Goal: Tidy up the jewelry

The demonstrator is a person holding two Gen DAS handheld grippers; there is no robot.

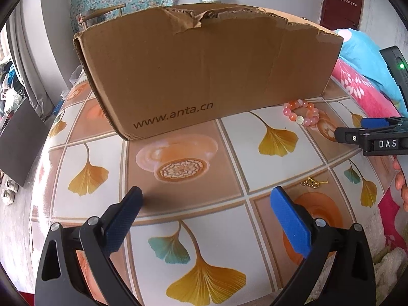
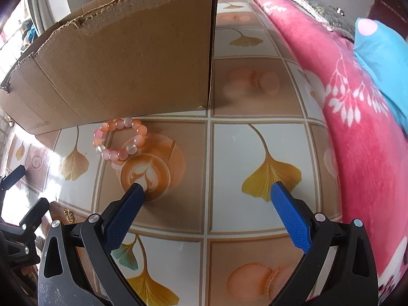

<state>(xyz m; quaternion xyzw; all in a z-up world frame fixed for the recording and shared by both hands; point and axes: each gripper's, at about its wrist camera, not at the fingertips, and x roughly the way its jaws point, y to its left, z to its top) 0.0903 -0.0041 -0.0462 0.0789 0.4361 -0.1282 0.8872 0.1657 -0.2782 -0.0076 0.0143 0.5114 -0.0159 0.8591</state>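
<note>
The tabletop (image 1: 275, 117), covered in a leaf-and-coffee-cup print, fills both views, and its far edge is hidden behind the cardboard box (image 1: 204, 68). The box stands toward twelve o'clock in the left wrist view; its torn top rim blocks any look inside. A pink blanket (image 2: 357, 132) runs along the three o'clock side of the right wrist view, partly under a blue pillow (image 2: 380, 51) cut off by the lens edge.

The left gripper (image 1: 207, 197) has its fingers spread wide with nothing between them. The right gripper (image 2: 207, 191) likewise stands wide and empty over the tabletop.

The bead bracelet (image 2: 119, 140) lies flat just beside the box's near wall, at about ten o'clock from the right gripper. A small gold chain (image 1: 311, 182) lies bunched at one o'clock from the left gripper, too small to make out its form.
</note>
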